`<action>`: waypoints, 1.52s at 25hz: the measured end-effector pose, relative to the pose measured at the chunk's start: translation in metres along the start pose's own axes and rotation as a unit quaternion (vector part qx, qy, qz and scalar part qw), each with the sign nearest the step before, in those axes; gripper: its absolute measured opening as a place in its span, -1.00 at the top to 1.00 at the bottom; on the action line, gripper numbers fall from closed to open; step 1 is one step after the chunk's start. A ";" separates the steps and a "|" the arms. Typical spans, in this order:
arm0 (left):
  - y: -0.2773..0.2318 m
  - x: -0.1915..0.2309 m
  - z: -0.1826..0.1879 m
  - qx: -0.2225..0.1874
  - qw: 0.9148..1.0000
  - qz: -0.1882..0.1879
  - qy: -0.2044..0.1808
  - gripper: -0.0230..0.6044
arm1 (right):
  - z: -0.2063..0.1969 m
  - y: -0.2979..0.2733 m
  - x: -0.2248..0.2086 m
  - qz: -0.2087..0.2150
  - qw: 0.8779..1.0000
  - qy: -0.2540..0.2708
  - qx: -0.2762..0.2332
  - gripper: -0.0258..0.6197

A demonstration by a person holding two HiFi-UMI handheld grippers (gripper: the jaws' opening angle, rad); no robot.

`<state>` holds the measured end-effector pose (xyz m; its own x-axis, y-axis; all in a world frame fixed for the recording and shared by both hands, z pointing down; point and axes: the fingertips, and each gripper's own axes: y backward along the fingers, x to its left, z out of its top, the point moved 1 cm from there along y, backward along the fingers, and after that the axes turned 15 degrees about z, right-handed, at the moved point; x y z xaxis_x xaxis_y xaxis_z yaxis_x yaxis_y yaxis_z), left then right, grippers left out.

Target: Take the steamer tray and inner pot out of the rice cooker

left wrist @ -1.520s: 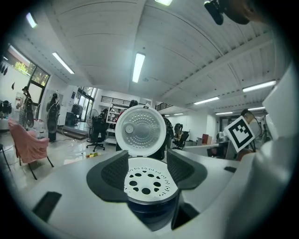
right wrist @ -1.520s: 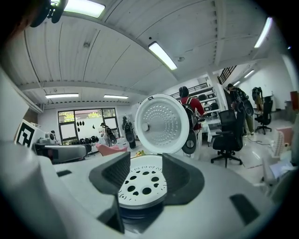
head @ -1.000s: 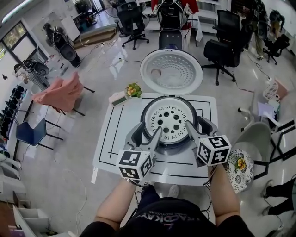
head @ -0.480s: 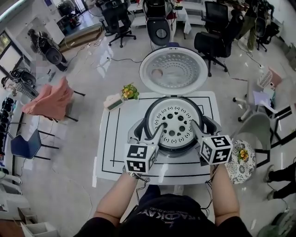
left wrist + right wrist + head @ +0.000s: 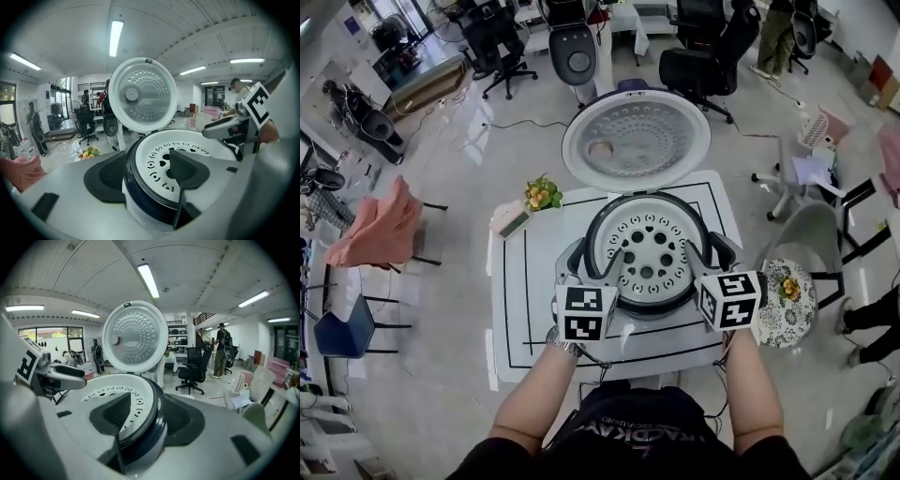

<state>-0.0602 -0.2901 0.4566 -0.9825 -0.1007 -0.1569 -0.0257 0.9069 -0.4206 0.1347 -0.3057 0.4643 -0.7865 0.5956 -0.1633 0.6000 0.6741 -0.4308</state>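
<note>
The rice cooker [image 5: 649,302] stands on the table with its lid [image 5: 635,141] swung up at the back. Inside lies the white steamer tray [image 5: 652,251] with its holes; it also shows as the steamer tray [image 5: 199,143] and the steamer tray [image 5: 115,392]. A dark pot rim [image 5: 136,183] rings it. My left gripper [image 5: 593,268] is open and has just been opening, its jaws straddling the left rim; the left gripper [image 5: 147,173] has one pad over the tray and one outside. My right gripper [image 5: 710,257] is open astride the right rim, as the right gripper [image 5: 150,420] shows.
The white table [image 5: 511,300] carries black lines, a small flower pot [image 5: 541,194] and a small box [image 5: 511,221] at its far left. A floral-cushioned seat [image 5: 783,314] stands to the right, office chairs [image 5: 703,56] behind, a pink cloth [image 5: 380,230] on a chair at left.
Both grippers have sunk and moved forward, so their jaws now straddle the cooker's left and right rims. The left gripper's marker cube has rolled to face up squarely.
</note>
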 end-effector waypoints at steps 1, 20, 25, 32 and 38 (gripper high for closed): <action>-0.003 0.000 -0.001 0.003 1.000 -0.003 -0.004 0.03 | -0.001 -0.001 -0.001 -0.009 1.000 0.008 0.006 0.30; -0.023 -0.005 -0.016 0.017 0.999 -0.031 -0.023 0.01 | -0.020 -0.015 -0.010 -0.108 0.986 0.056 0.110 0.30; -0.021 -0.001 -0.015 0.018 0.999 -0.035 -0.019 0.01 | -0.018 -0.016 -0.009 -0.111 0.985 0.043 0.126 0.31; -0.020 0.003 -0.013 0.013 0.999 -0.034 -0.010 0.01 | -0.014 -0.014 -0.009 -0.109 0.984 0.051 0.132 0.41; -0.020 0.004 -0.011 0.013 0.999 -0.035 -0.004 0.01 | -0.004 -0.009 -0.008 -0.109 0.984 0.061 0.128 0.57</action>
<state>-0.0659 -0.3044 0.4741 -0.9770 -0.1673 -0.1322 -0.0905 0.8868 -0.4532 0.1356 -0.3149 0.4729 -0.8601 0.5068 0.0584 0.3498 0.6693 -0.6555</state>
